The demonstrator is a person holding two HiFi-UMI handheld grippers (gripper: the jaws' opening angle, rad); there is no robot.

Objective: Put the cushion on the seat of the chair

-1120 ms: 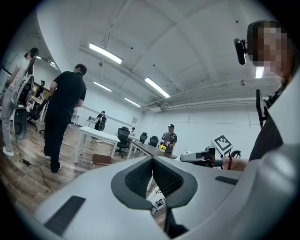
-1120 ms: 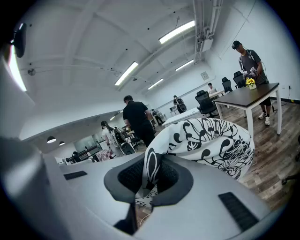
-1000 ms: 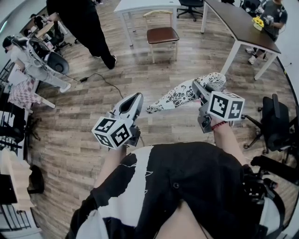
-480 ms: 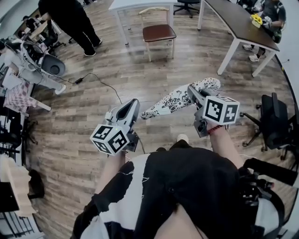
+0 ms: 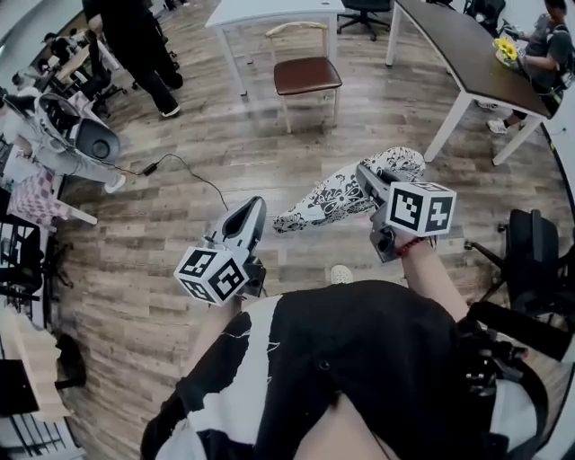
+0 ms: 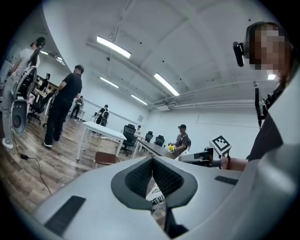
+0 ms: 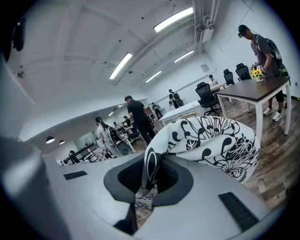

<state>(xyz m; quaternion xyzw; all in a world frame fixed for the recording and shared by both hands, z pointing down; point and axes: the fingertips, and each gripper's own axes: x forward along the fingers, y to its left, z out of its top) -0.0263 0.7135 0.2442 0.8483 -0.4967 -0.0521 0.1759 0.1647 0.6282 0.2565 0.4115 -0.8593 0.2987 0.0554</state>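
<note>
Soft, light cushion (image 5: 341,192) sags left from the right gripper (image 5: 362,176), which is clamped on its edge fabric. The left gripper (image 5: 249,214), closed and empty, could steady the drooping end.

Wood floor (image 5: 269,148) lies open btwn the cushion (image 5: 332,193) in the right gripper (image 5: 364,177) and the chair (image 5: 308,76). White table (image 5: 269,11) just behind chair, dark table (image 5: 449,40) to its right. Cable (image 5: 193,171) on floor at left, standing person (image 5: 135,40) beyond.
</note>
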